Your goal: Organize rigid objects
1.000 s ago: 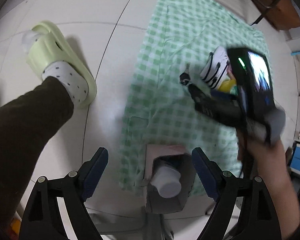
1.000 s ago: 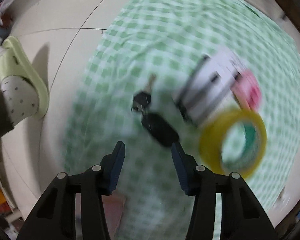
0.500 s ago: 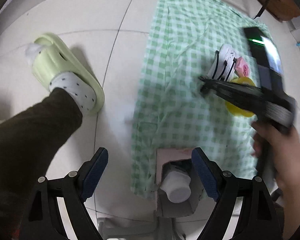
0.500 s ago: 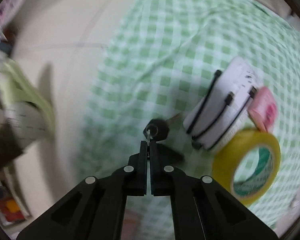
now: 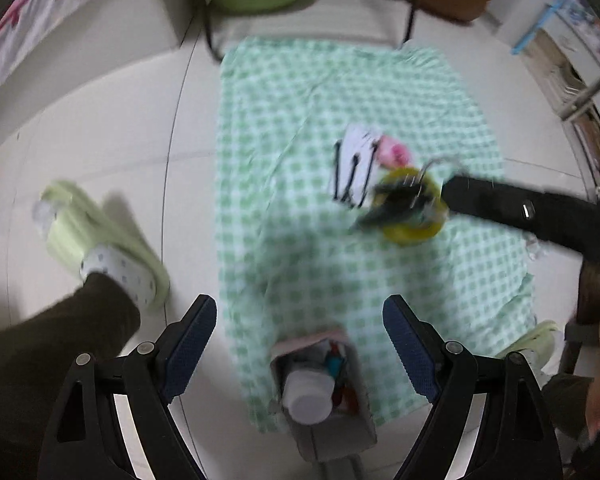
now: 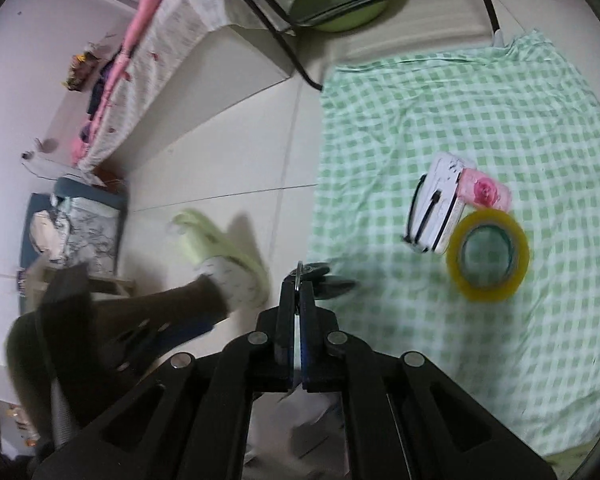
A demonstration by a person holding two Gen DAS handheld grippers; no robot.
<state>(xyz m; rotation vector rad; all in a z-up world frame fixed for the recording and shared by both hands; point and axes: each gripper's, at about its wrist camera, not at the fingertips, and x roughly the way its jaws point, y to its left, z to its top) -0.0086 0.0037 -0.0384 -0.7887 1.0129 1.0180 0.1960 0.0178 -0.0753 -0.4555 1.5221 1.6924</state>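
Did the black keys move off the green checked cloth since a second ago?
Yes. The black keys hang pinched in the right gripper, lifted up and away from the yellow tape roll they lay beside.

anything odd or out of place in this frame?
Nothing spilled or damaged. The green checked cloth is wrinkled. The right hand-held gripper pinches the keys only by the ring, so they dangle. A bottle stands in the small box. The tape roll touches the white pack.
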